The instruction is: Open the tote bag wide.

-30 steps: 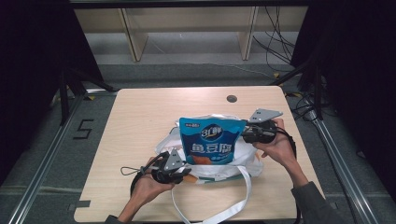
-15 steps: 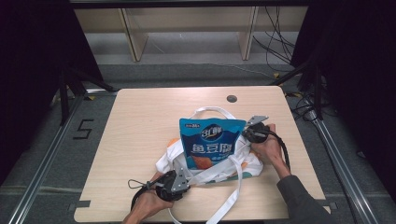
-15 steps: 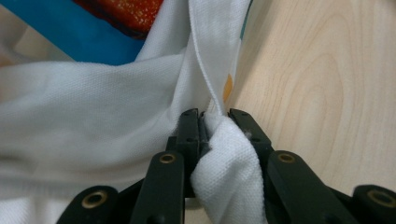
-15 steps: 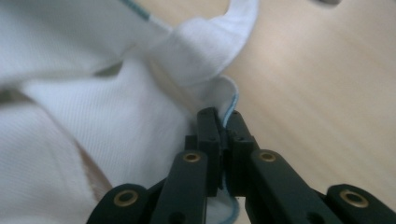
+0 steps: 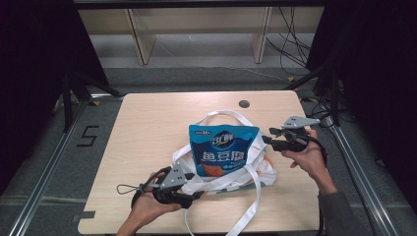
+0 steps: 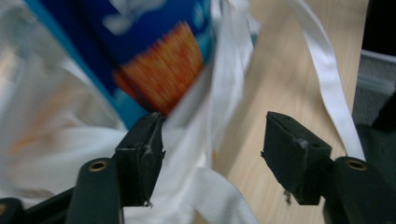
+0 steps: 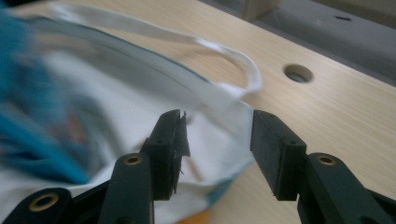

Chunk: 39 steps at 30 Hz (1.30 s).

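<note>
Blue snack pouch (image 5: 222, 150) upright in crumpled white bag (image 5: 194, 172), both tools spread apart.

A blue snack pouch (image 5: 223, 150) printed with white characters stands upright inside a crumpled white tote bag (image 5: 216, 179), apparently cloth, its long straps sprawling over the desk (image 5: 147, 128).

The blue snack bag (image 5: 222, 150) reads "鱼豆腐"; the floor (image 5: 74, 157) bears "5".
</note>
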Each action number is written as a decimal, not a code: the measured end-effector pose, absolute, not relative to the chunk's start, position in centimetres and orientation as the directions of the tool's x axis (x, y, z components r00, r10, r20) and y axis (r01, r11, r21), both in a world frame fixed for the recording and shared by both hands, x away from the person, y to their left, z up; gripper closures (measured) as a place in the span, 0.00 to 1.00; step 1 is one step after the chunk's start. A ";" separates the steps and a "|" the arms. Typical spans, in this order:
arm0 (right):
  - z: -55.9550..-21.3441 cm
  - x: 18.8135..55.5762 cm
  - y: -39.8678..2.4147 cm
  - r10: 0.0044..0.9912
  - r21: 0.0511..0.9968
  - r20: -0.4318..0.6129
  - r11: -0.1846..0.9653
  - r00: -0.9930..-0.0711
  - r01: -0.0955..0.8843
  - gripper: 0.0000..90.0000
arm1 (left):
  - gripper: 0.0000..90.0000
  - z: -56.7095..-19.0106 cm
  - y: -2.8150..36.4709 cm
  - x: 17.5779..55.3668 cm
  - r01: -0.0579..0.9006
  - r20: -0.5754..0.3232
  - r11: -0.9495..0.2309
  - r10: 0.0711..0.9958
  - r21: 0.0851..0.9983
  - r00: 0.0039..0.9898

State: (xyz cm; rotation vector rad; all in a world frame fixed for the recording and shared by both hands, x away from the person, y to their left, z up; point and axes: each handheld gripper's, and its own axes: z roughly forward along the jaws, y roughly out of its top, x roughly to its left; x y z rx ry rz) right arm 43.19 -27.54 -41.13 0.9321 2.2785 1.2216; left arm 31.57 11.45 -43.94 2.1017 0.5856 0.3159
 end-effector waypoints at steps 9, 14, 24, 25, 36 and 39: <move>-41.0 37.9 -24.4 0.523 0.818 -0.033 0.504 -0.852 0.278 0.55 | 0.39 -42.1 14.4 35.6 0.369 0.072 -0.422 0.733 0.828 0.677; -42.1 37.0 -21.3 0.435 0.782 -0.070 0.583 -0.898 0.221 0.51 | 0.42 -43.2 13.7 38.5 0.408 0.058 -0.425 0.747 0.808 0.663; -43.8 36.8 -22.1 0.413 0.672 -0.157 0.710 -0.897 0.209 0.88 | 0.87 -44.8 13.3 42.5 0.410 0.003 -0.340 0.773 0.846 0.634; -44.0 35.7 -22.3 0.383 0.644 -0.188 0.743 -0.905 0.181 0.90 | 0.90 -45.4 13.6 43.4 0.435 -0.031 -0.316 0.780 0.843 0.625; -48.6 34.5 -22.2 0.335 0.543 -0.159 0.815 -0.929 0.201 0.93 | 0.94 -50.9 14.7 45.6 0.565 -0.104 -0.334 0.789 0.754 0.605; -49.5 34.7 -22.0 0.346 0.546 -0.127 0.807 -0.930 0.226 0.93 | 0.89 -50.3 14.7 45.5 0.560 -0.045 -0.378 0.799 0.737 0.599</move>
